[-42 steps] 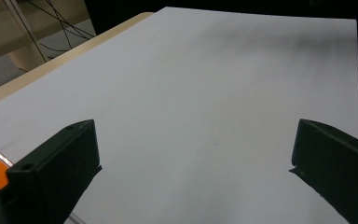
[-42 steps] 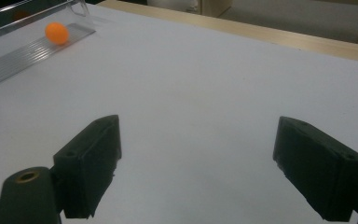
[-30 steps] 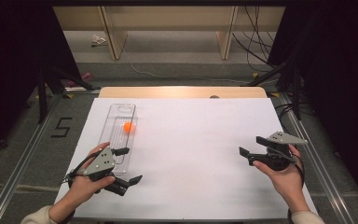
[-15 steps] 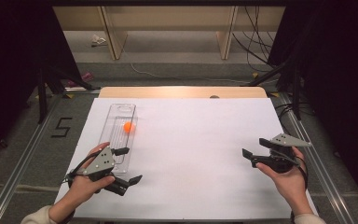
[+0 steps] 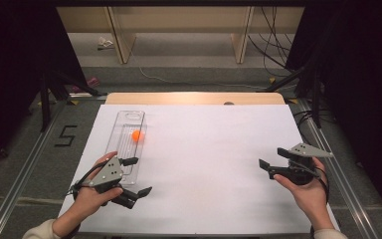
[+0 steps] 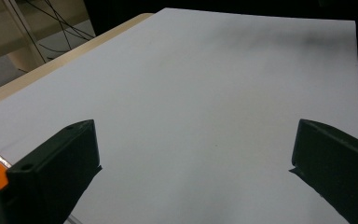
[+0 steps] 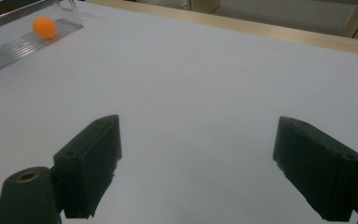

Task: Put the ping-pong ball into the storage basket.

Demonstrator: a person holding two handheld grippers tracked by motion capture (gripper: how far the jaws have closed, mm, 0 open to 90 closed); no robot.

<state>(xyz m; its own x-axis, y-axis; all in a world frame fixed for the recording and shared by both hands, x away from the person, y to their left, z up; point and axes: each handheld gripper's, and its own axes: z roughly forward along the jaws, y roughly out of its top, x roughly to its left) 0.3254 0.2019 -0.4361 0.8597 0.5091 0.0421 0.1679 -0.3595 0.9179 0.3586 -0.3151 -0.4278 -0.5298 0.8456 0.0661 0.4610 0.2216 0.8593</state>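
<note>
Left tool [image 5: 136, 176] near left on the white desk [image 5: 204, 149], jaws wide, just beside the clear tray [image 5: 127, 142]; orange ball [image 5: 137, 135] in that tray, farther off; right tool [image 5: 272, 161] near right, jaws wide, holding nothing

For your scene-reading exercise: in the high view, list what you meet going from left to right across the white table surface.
Left gripper → clear plastic tray → orange ball in that tray → bare stretch of white table sheet → right gripper, jaws apart.
</note>
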